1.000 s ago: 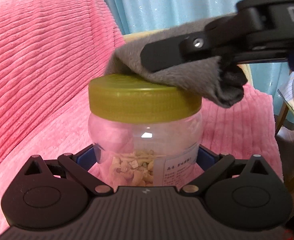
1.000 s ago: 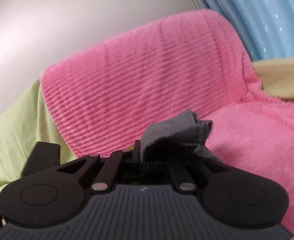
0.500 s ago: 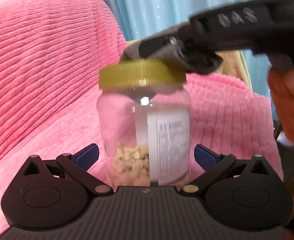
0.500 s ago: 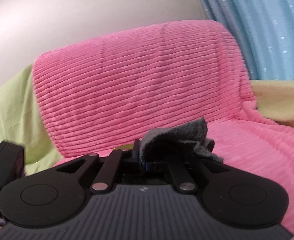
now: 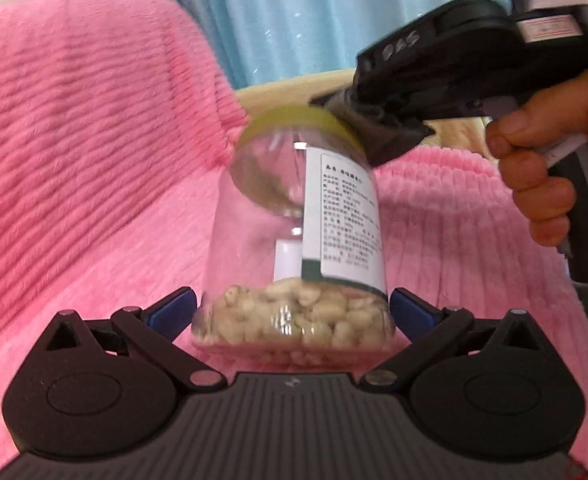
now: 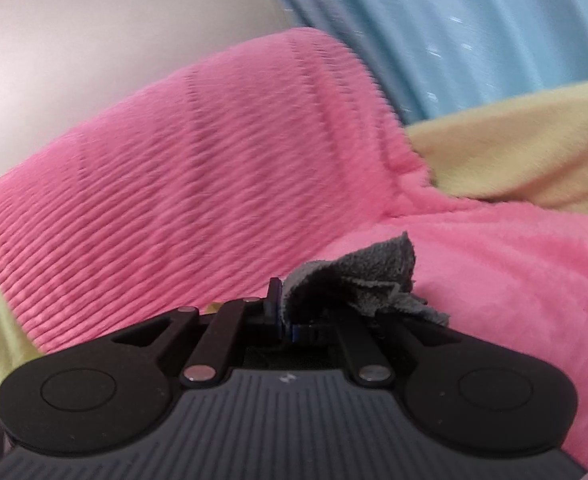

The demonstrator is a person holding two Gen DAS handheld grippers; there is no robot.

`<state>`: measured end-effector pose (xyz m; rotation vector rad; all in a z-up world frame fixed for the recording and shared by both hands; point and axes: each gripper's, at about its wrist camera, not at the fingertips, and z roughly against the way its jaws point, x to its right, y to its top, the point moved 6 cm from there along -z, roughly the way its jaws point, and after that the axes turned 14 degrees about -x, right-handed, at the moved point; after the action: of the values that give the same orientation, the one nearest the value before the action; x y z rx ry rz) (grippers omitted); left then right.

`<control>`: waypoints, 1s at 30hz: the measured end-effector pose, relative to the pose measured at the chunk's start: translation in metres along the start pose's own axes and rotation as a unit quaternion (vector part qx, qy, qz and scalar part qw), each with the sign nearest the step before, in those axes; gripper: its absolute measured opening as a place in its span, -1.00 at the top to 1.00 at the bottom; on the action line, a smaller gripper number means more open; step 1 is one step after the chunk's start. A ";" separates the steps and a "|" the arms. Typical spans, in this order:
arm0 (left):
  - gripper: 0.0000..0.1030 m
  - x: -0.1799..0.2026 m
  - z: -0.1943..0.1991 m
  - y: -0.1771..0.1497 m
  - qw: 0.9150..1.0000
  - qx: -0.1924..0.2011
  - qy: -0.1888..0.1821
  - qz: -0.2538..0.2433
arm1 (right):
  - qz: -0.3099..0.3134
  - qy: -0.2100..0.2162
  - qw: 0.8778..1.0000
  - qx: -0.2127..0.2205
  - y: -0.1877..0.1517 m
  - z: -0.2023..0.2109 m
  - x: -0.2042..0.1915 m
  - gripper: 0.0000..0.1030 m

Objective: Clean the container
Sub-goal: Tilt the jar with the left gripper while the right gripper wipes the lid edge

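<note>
Raised characters "DAS" legible on right gripper (image 5: 386, 120) housing, above jar (image 5: 294, 248); white jar label (image 5: 346, 216) print too blurred to read

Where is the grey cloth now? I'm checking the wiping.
In the left wrist view the grey cloth sits upper right, clamped in the right hand-held gripper, pressed against the jar's yellow lid.
</note>
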<state>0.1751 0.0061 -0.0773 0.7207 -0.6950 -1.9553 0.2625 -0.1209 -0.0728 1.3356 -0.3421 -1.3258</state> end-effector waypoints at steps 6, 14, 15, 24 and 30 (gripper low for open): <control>-1.00 0.005 -0.010 0.008 1.000 0.012 0.009 -0.016 | -0.030 -0.021 0.999 -0.008 0.001 -0.008 0.026 0.94; -1.00 0.002 -0.020 0.011 0.999 0.031 0.003 -0.010 | -0.026 -0.031 0.999 -0.015 -0.001 -0.013 0.029 0.94; -1.00 0.002 -0.021 0.011 0.999 0.033 0.002 -0.008 | -0.025 -0.031 0.999 -0.015 -0.002 -0.012 0.028 0.94; -1.00 -0.007 -0.025 0.008 0.999 0.040 -0.025 0.020 | -0.025 -0.028 0.999 -0.013 -0.004 -0.008 0.022 0.94; -1.00 -0.009 -0.025 0.008 0.998 0.037 -0.033 0.029 | -0.028 -0.027 0.999 -0.004 -0.002 -0.001 0.021 0.94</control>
<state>0.2017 0.0064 -0.0863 0.6757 -0.8231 -1.9162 0.2688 -0.1367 -0.0849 1.3124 -0.3384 -1.4104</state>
